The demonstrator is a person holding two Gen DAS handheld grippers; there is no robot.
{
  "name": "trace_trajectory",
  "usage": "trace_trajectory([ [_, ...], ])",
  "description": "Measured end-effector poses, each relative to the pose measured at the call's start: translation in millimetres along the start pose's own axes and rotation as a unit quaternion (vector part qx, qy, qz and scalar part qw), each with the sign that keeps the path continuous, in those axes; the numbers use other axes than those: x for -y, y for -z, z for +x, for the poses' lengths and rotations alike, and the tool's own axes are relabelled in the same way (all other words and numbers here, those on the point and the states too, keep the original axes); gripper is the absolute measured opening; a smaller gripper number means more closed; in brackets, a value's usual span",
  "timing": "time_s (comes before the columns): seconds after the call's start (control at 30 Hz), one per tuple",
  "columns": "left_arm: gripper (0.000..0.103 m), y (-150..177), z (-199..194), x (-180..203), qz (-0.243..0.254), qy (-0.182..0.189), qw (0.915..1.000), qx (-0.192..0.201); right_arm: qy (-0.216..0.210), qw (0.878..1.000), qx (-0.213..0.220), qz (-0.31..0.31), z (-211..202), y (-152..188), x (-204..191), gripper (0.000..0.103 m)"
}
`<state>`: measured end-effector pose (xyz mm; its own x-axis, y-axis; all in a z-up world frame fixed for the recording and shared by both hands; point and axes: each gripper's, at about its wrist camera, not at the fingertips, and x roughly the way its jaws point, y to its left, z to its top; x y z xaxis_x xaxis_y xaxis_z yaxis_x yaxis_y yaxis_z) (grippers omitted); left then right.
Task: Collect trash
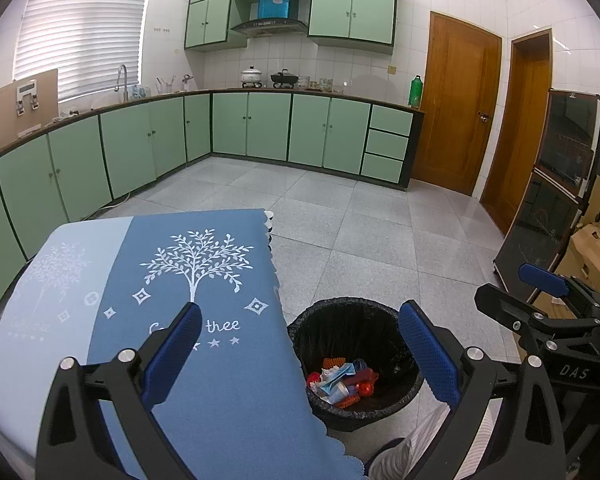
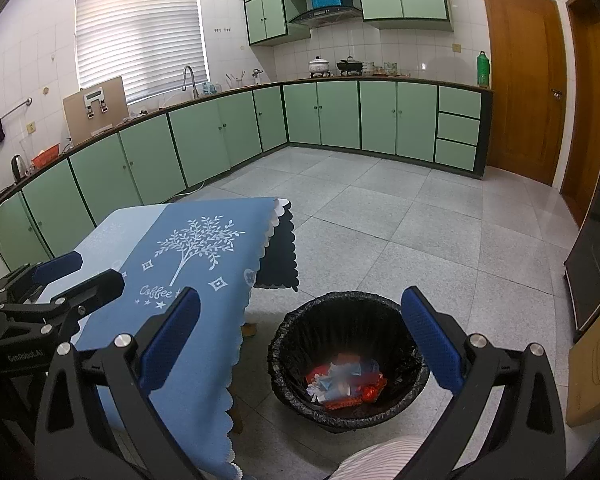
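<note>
A black-lined trash bin (image 1: 308,330) stands on the floor beside the table; it also shows in the right wrist view (image 2: 284,340). Red, blue and white trash (image 1: 342,380) lies in its bottom, seen also in the right wrist view (image 2: 346,382). My left gripper (image 1: 300,344) is open and empty, held above the table's right edge and the bin. My right gripper (image 2: 300,332) is open and empty, above the bin. The right gripper appears at the right of the left wrist view (image 1: 548,300); the left gripper appears at the left of the right wrist view (image 2: 68,280).
A table with a blue tree-print cloth (image 1: 204,280) stands left of the bin, bare on top; it shows in the right wrist view (image 2: 196,248). Green cabinets (image 1: 260,128) line the far walls. A dark cabinet (image 1: 548,208) and cardboard (image 1: 592,256) stand right.
</note>
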<state>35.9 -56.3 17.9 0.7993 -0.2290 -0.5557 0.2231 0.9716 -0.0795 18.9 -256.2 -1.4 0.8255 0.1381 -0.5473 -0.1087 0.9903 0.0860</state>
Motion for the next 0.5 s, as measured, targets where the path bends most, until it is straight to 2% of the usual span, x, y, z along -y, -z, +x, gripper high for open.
trace_trajectory([
  [0.5,0.097,-0.4,-0.3,-1.0,-0.001,0.0,1.0,0.001,0.0,1.0,0.0,0.0,0.1,0.2,0.2,0.098],
])
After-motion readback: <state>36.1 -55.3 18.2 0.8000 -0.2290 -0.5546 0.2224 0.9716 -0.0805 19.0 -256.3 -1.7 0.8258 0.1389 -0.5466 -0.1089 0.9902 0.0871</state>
